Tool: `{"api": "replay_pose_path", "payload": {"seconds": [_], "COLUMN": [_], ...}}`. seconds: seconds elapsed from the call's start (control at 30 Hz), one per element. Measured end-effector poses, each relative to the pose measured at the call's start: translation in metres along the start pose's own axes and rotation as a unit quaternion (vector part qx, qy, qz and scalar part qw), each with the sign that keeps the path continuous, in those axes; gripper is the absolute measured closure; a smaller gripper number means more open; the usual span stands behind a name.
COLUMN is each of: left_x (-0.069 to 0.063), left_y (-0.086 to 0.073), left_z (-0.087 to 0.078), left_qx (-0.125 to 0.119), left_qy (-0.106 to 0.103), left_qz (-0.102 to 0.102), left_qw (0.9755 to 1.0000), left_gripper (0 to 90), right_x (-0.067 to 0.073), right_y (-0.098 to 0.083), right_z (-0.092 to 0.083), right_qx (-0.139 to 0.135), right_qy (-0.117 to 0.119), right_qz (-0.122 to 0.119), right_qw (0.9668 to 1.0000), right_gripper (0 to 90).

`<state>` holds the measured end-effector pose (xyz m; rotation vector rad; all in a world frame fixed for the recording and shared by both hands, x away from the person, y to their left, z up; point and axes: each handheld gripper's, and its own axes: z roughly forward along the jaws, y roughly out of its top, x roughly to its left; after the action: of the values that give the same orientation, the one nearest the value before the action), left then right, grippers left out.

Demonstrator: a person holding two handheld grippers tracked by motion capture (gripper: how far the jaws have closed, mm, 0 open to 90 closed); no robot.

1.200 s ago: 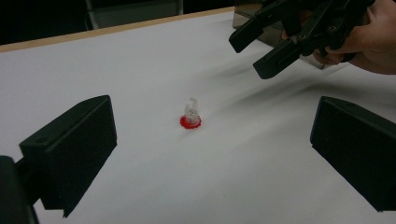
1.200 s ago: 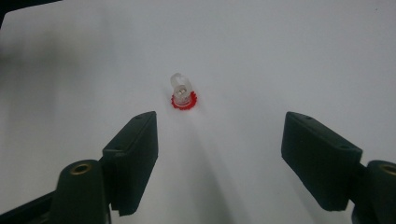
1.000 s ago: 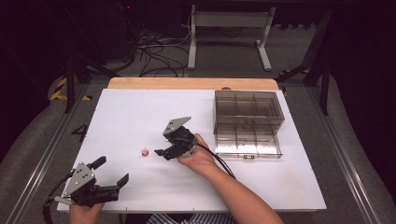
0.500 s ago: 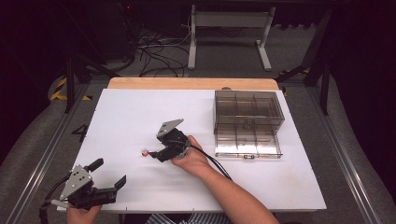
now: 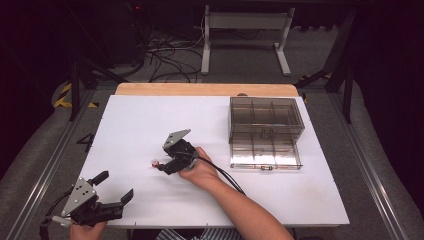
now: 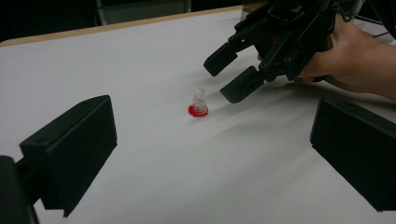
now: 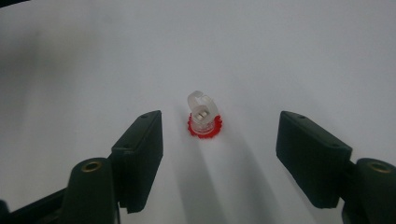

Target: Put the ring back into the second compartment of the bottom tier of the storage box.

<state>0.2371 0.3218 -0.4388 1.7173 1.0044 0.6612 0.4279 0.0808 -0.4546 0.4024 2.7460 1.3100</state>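
A small clear plastic part on a red toothed base [image 5: 155, 162] stands upright on the white table [image 5: 150, 120]. It also appears in the left gripper view [image 6: 199, 103] and the right gripper view [image 7: 203, 116]. My right gripper [image 5: 162, 167] is open and low over the table, pointing left at the part. The part [image 7: 203, 116] sits just ahead of its fingertips, between the lines of the two jaws, touching neither. The right gripper [image 6: 228, 73] shows just right of the part. My left gripper [image 5: 116, 186] rests open at the table's front left corner, with nothing between its jaws.
A clear compartment box [image 5: 265, 120] stands at the table's right, with its open lid [image 5: 265, 152] lying flat in front of it. A wooden strip [image 5: 205, 89] runs along the far edge. Cables and a stand's legs lie on the floor beyond.
My right gripper has moved left and slightly down, closing in on the small red-based part. The left gripper has stayed at the front left corner.
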Motion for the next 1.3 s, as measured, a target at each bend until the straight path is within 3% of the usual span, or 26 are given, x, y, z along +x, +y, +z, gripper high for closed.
{"api": "replay_pose_path", "payload": {"seconds": [0.5,0.63,1.3], "left_x": [-0.001,-0.001,0.0], "left_y": [-0.003,-0.003,-0.003], "left_z": [-0.006,-0.006,-0.003], "left_qx": [0.0,0.002,0.003], "left_qy": [0.006,0.005,0.001], "left_qz": [-0.002,-0.002,-0.003], "left_qw": [1.0,1.0,1.0], "left_gripper": [1.4,1.4,1.4], "right_x": [0.003,0.003,0.01], "right_y": [0.001,0.002,0.008], "right_z": [0.015,0.019,0.029], "right_qx": [-0.001,-0.002,0.016], "right_qy": [0.003,0.003,-0.014], "right_qz": [-0.001,0.002,-0.026], "right_qw": [1.0,1.0,0.9994], "right_gripper": [39.9,45.3,70.3]}}
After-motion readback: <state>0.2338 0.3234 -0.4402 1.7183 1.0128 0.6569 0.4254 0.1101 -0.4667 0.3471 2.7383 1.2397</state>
